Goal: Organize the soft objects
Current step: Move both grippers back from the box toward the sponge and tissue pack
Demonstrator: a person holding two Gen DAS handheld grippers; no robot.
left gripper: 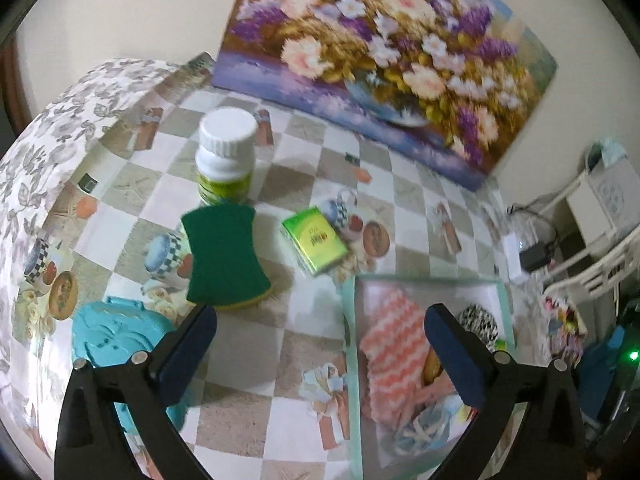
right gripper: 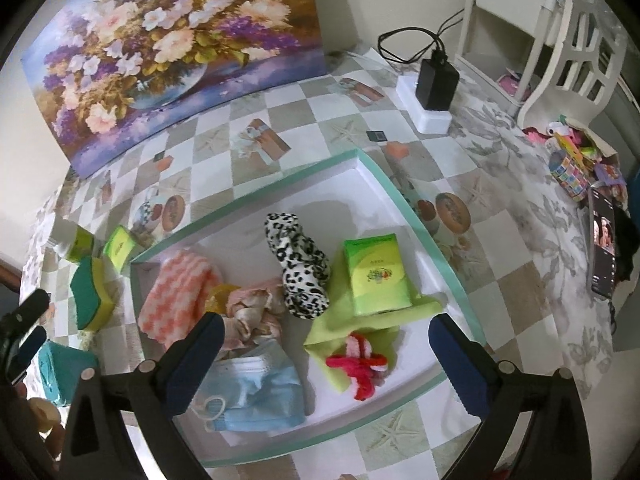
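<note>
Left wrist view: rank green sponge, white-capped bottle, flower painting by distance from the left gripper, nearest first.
From the left gripper, jaws open and empty:
1. Green sponge, just ahead of the left finger, lying on the checkered tablecloth.
2. White-capped bottle, upright right behind the sponge, left of centre.
3. Flower painting, at the back against the wall.

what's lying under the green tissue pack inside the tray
A lime-green cloth lies under the green tissue pack in the white tray with a mint-green rim. The pack hides the part of the cloth beneath it, so anything else there is unseen.
</note>
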